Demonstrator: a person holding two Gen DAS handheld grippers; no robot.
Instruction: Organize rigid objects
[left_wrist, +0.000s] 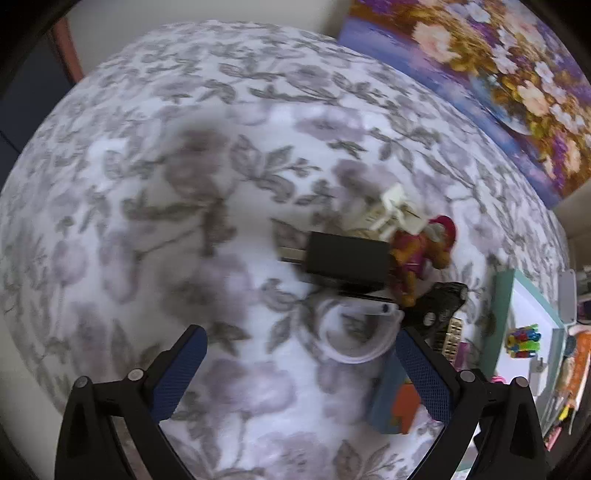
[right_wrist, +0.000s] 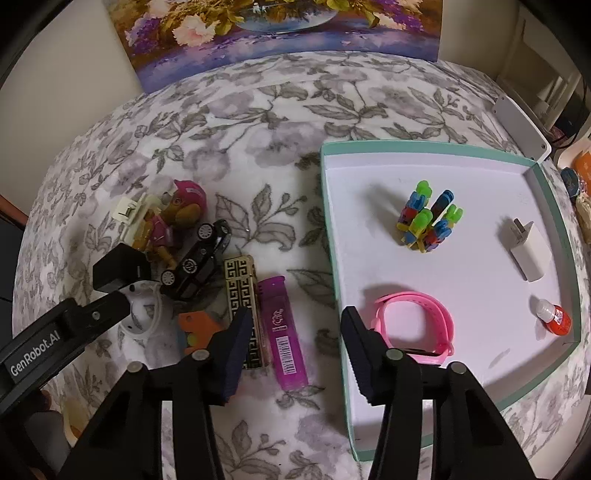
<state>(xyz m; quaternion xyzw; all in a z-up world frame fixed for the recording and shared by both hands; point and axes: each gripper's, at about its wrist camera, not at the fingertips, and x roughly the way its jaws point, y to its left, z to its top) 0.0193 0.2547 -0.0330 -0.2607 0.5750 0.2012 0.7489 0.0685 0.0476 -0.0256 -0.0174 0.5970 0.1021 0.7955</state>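
Observation:
A pile of small objects lies on the floral cloth: a black box (right_wrist: 118, 271), a toy dog (right_wrist: 177, 214), a black toy car (right_wrist: 199, 258), a white band (right_wrist: 142, 310), a gold patterned lighter (right_wrist: 242, 295) and a purple lighter (right_wrist: 282, 332). My right gripper (right_wrist: 299, 354) is open above the purple lighter, beside the tray's left wall. The teal-rimmed tray (right_wrist: 332, 221) holds a pink wristband (right_wrist: 417, 321), coloured blocks (right_wrist: 428, 221), a white charger (right_wrist: 528, 254) and a small orange bottle (right_wrist: 554, 317). My left gripper (left_wrist: 301, 369) is open, with the white band (left_wrist: 354, 332) just ahead of its right finger.
A flower painting (right_wrist: 277, 37) leans against the wall behind the cloth. An orange card (right_wrist: 195, 325) lies under the pile. A white box (right_wrist: 521, 125) sits past the tray's far right corner. Clutter lines the right edge.

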